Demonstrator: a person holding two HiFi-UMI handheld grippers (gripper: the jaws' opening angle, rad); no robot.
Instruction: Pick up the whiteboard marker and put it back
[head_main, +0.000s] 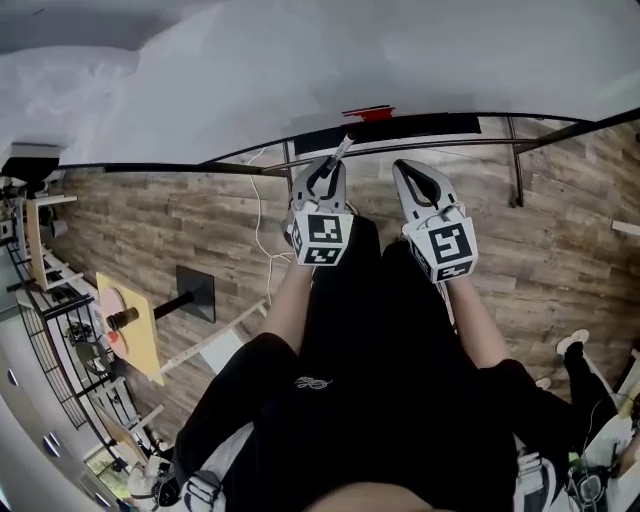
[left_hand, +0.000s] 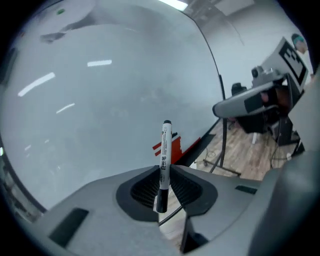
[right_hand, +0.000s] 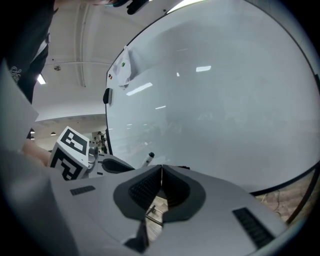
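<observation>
Whiteboard marker (left_hand: 165, 145) upright, pinched mid-barrel in my left gripper (left_hand: 164, 172), held before the whiteboard (left_hand: 100, 100). Right gripper (right_hand: 161, 172) clenched, empty. Pick-up looks done, return pending. Next: lay it level on the board's ledge (head_main: 420, 127), then release.

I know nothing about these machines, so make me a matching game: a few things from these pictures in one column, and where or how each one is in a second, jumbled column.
Things
1. whiteboard marker
2. right gripper
3. red object
4. left gripper

Places and states
A. shut, with nothing between its jaws
B. at the lower edge of the whiteboard
C. shut on the whiteboard marker
D. sticking up from between two jaws

Pairs: 1-D, 2-A, 3-B, 4-C
</observation>
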